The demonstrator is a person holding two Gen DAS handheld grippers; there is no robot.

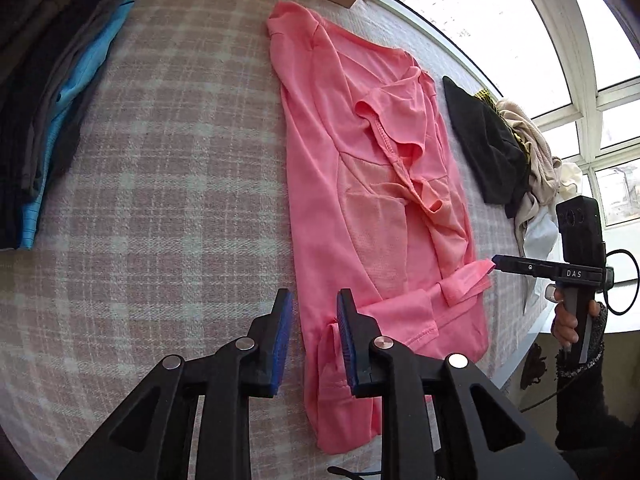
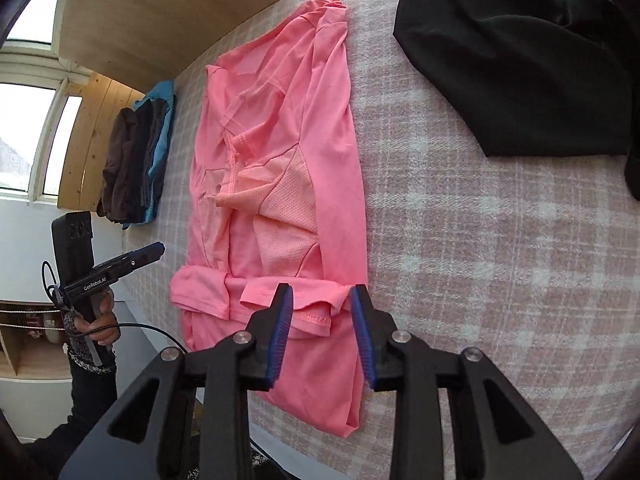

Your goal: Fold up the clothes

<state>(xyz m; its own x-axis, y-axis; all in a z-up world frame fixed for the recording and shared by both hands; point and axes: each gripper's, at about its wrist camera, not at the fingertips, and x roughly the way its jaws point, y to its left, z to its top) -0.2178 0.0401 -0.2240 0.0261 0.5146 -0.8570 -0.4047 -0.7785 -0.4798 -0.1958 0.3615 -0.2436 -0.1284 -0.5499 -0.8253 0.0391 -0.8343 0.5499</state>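
Left wrist view shows my left fingers [image 1: 314, 344] parted over the near left corner of the pink, thin, partly mesh-panelled sports shirt [image 1: 320, 184], one blue pad off the cloth on the checked pink-and-white blanket [image 1: 160, 160], the other on the hem; nothing is pinched between them. I judge they sit there to take that corner, since the shirt lies as a long strip running away from the fingertips, its sides already turned in and a sleeve bunched along the middle.

My right fingers [image 2: 322, 322] are spread just as wide, straddling a small folded flap at the hem with a stitched edge, gripping nothing either. Placed at the two near corners, both sets look ready for a lengthwise fold, though they could equally have just let go.

The fabric looks light and slippery, with soft wrinkles. Beyond my left fingertips, to the left, a stack of folded dark and blue clothes [image 1: 52, 92] stands; to the right lies a heap of black and cream garments [image 1: 504, 148].
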